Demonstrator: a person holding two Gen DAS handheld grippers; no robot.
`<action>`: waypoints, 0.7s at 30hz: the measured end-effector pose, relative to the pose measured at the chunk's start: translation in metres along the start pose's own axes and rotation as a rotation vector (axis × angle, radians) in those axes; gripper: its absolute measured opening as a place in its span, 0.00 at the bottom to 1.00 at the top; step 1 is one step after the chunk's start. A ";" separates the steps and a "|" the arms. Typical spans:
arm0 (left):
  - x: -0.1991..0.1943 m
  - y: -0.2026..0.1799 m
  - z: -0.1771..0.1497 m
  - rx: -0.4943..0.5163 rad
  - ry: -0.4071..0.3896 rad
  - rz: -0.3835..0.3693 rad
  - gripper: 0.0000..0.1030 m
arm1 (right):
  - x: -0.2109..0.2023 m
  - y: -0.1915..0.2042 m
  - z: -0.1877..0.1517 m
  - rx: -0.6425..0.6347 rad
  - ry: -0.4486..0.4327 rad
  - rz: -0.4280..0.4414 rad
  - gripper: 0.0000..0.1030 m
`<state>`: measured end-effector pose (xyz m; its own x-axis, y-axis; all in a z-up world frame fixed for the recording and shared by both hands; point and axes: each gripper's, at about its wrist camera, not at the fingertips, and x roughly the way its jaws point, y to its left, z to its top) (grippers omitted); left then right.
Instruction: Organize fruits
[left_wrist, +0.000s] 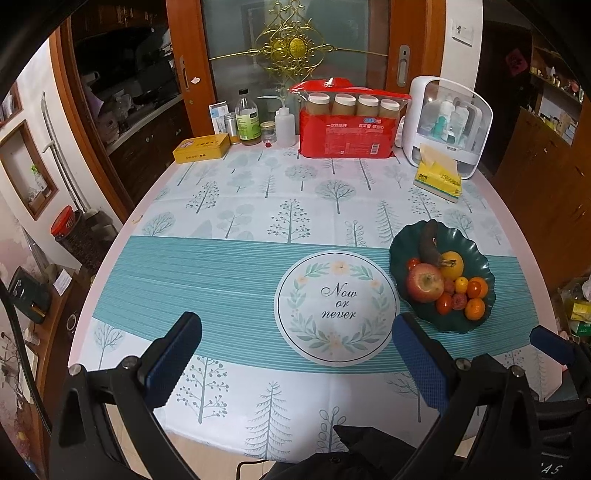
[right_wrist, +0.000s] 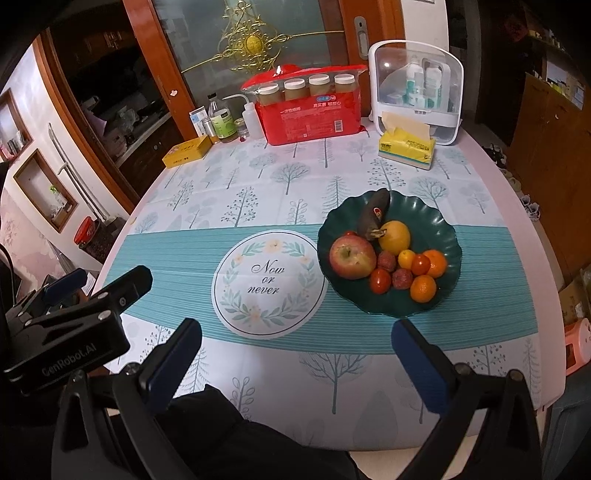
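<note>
Both tools hang above the near edge of the table, and nothing is in either one: the left gripper (left_wrist: 297, 341) has its blue-padded fingers spread wide apart, and the right gripper (right_wrist: 295, 345) is spread just as wide. All the fruit sits in the dark green scalloped plate (right_wrist: 441, 221), which rests on the teal striped band of the tablecloth (right_wrist: 177, 254), just to the right of the round "Now or never" mat (right_wrist: 267, 282). In the plate, a red apple (right_wrist: 351, 256) lies on the left side, with a blackened banana (right_wrist: 375, 214) behind it, its stem end touching a yellow-orange fruit (right_wrist: 395, 236). Toward the front are small tomatoes (right_wrist: 380, 280), two lychees (right_wrist: 402, 277) and mandarins (right_wrist: 423, 288), packed close together. At the far end of the table stand a red package (right_wrist: 314, 118), a yellow tissue pack (right_wrist: 406, 147) and a white storage case (right_wrist: 417, 85).
</note>
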<state>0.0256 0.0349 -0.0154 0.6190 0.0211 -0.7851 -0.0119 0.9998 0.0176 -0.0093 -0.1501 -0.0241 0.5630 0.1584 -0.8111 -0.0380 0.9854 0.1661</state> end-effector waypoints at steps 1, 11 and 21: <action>0.000 0.000 0.000 0.000 0.001 0.001 0.99 | 0.000 0.000 0.000 0.000 0.000 0.000 1.00; 0.001 0.001 0.002 0.004 0.002 0.001 0.99 | 0.000 0.000 0.001 0.001 0.001 -0.001 1.00; 0.001 0.000 0.002 0.006 0.004 0.002 0.99 | 0.000 -0.001 0.001 0.001 0.002 0.000 1.00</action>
<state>0.0281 0.0351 -0.0148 0.6158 0.0227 -0.7876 -0.0084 0.9997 0.0222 -0.0085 -0.1508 -0.0241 0.5612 0.1585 -0.8124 -0.0373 0.9854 0.1664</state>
